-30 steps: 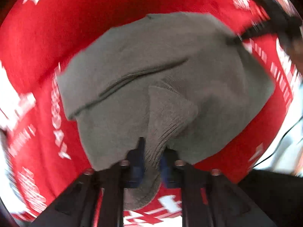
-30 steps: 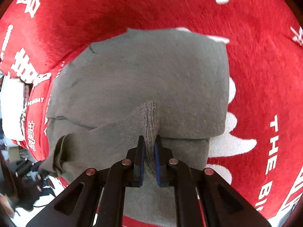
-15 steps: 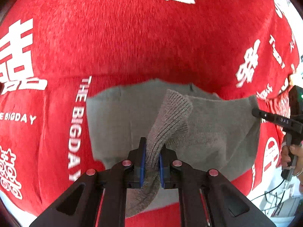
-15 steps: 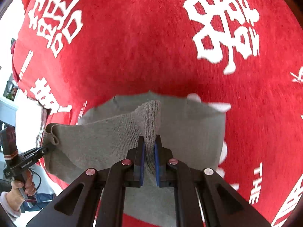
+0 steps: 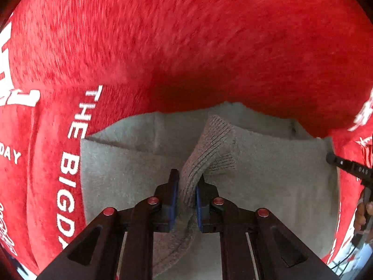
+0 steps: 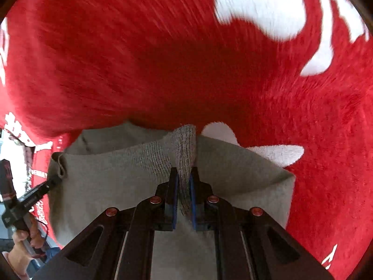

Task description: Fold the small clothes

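A small grey knit garment (image 5: 130,177) lies on a red cloth, its near part lifted and carried over the part lying flat. My left gripper (image 5: 187,193) is shut on a ribbed edge (image 5: 209,149) of it. My right gripper (image 6: 184,193) is shut on the other ribbed corner (image 6: 185,149) of the same garment (image 6: 112,182). Each gripper shows in the other's view: the right one at the right edge (image 5: 349,166), the left one at the left edge (image 6: 28,200), pinching the garment's corner. The held edge hangs between them, low over the cloth.
The red plush cloth (image 5: 186,46) with white lettering (image 5: 70,154) covers the whole surface, and shows white shapes in the right wrist view (image 6: 268,11). The cloth's edge and a pale floor show at the far left of the right wrist view (image 6: 14,154).
Both grippers have carried the held ribbed edge forward over the garment and lower toward the cloth. The grey fabric fills less of each view, and the red cloth is closer.
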{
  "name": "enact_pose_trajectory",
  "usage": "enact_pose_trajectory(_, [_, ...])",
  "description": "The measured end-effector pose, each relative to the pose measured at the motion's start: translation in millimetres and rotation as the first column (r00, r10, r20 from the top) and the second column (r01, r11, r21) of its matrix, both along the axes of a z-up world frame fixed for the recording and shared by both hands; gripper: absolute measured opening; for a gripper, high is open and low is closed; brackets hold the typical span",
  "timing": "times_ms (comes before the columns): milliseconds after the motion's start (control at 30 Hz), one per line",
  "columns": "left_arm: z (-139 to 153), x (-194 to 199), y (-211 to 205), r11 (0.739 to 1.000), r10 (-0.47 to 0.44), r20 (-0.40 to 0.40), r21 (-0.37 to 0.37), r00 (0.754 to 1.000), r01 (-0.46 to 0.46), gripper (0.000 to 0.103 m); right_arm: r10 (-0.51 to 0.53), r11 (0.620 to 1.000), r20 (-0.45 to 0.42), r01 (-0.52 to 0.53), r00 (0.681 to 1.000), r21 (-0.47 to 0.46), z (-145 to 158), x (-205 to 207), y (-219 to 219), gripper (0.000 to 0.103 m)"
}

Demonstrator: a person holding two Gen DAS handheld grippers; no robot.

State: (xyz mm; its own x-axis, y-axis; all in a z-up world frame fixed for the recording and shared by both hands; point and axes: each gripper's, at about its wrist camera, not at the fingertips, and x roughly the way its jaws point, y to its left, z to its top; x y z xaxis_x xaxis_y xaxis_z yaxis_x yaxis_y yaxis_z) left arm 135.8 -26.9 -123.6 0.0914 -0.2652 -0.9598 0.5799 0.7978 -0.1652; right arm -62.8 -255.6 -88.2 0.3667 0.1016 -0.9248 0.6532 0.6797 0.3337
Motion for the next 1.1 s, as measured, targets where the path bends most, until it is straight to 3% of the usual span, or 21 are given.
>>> enact_pose_trajectory(33, [-3.1,4.0,2.2,1.000,0.018,0.016,0.025,1.000,-0.018,0.032,-0.004,1.000,-0.008,0.004,1.000,0.002,-4.9,-0.6,-1.3,0.011])
enact_pose_trajectory(100, [-3.6,14.2,10.3,0.993,0.068,0.098,0.093,0.993,-0.077,0.059,-0.020,1.000,-0.013,0.020,1.000,-0.001,-7.4,-3.1,-4.3,0.014])
enact_pose_trajectory(133, [-1.1,22.1,18.7,0.987,0.099,0.140,0.113,0.985,-0.116,0.060,-0.033,0.999,-0.029,0.032,0.999,-0.017,-7.3,-4.7,-6.9,0.023])
enact_pose_trajectory(233, [2.6,45.8,43.4,0.968,0.168,0.165,0.159,0.972,-0.194,0.060,-0.071,0.995,-0.072,0.065,0.995,-0.073,-3.9,-8.0,-14.9,0.027])
enact_pose_trajectory(333, [12.7,54.9,57.7,0.965,0.186,0.160,0.157,0.969,-0.211,0.060,-0.136,0.986,-0.102,0.125,0.986,-0.108,4.8,-15.5,-24.7,0.027])
enact_pose_trajectory(433, [28.5,50.0,63.6,0.977,0.172,0.132,0.107,0.976,-0.186,0.060,-0.144,0.989,-0.044,0.142,0.989,-0.046,16.6,-28.5,-23.2,0.027])
enact_pose_trajectory(533, [39.6,30.7,52.0,0.991,0.128,0.065,0.039,0.990,-0.131,0.060,-0.093,0.996,-0.001,0.093,0.996,-0.011,27.0,-34.6,-6.6,0.026])
enact_pose_trajectory(633, [27.0,14.4,28.9,0.998,0.067,-0.018,-0.003,0.998,-0.067,0.060,-0.017,1.000,0.022,0.017,1.000,0.006,28.3,-31.9,14.7,0.022])
enact_pose_trajectory(767, [1.7,12.5,8.1,0.996,0.084,-0.030,0.036,0.996,-0.083,0.060,0.005,1.000,-0.017,-0.005,1.000,0.021,7.6,-26.6,34.4,0.021])
enact_pose_trajectory(867, [-14.1,31.1,6.5,0.982,0.164,0.019,0.095,0.986,-0.165,0.060,-0.035,0.998,0.003,0.035,0.999,0.042,-4.5,-38.2,31.5,0.015])
enact_pose_trajectory(967, [-23.0,51.7,18.7,0.966,0.248,-0.012,0.076,0.969,-0.246,0.060,-0.039,0.997,0.018,0.038,0.999,0.059,-4.6,-43.9,25.2,0.014])
enact_pose_trajectory(1100, [-17.5,54.5,14.7,0.968,0.211,0.040,0.127,0.977,-0.215,0.060,-0.045,0.997,0.026,0.043,0.999,0.068,-3.1,-47.2,23.5,0.014])
